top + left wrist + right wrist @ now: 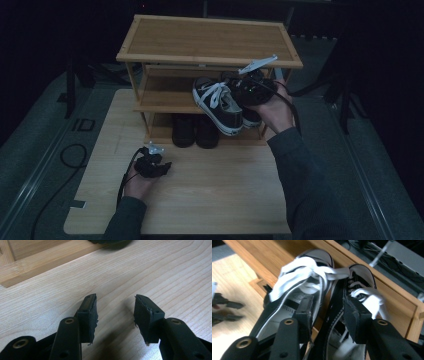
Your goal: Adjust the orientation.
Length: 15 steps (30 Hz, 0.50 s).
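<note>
A pair of black canvas sneakers with white laces lies on the middle shelf of a wooden shoe rack point(210, 37), with the toes jutting over the shelf's front edge. The left sneaker point(220, 102) point(287, 297) and the right sneaker point(252, 119) point(362, 277) lie side by side. My right gripper point(241, 97) point(328, 302) has one jaw inside each shoe, with their inner walls between the pads and a gap showing, so it is open. My left gripper point(159, 167) point(115, 300) hovers low over the table point(210, 190), open with nothing between its jaws.
A pair of dark shoes point(195, 130) stands on the rack's bottom shelf. The rack's base rail point(37, 262) runs just ahead of the left gripper. A cable point(72, 155) lies on the grey floor to the left of the table.
</note>
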{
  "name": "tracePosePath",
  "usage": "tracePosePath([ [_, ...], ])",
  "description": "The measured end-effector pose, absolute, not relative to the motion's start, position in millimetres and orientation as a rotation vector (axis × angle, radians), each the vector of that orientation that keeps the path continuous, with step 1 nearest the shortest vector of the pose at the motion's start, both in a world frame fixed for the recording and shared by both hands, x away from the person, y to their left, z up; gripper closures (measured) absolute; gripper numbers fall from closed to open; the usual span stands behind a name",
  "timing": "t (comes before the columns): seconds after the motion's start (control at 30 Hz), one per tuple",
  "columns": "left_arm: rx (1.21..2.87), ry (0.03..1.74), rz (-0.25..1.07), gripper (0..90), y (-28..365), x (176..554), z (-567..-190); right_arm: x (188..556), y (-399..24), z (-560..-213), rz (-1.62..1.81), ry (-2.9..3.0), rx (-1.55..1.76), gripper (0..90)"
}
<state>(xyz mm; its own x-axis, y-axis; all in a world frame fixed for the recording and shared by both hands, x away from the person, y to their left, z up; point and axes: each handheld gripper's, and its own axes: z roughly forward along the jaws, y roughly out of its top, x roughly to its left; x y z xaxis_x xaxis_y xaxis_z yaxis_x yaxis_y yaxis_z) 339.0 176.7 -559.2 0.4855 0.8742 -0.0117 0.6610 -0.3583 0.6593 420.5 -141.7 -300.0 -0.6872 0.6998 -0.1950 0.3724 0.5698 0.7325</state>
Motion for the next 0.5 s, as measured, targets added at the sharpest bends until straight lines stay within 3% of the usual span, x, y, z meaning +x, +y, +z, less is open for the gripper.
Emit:
tracePosePath([
  [0.5,2.132,1.269,0.467,53.3,176,337,-559,429,-165,-304,1.099,2.470,0.675,76.8],
])
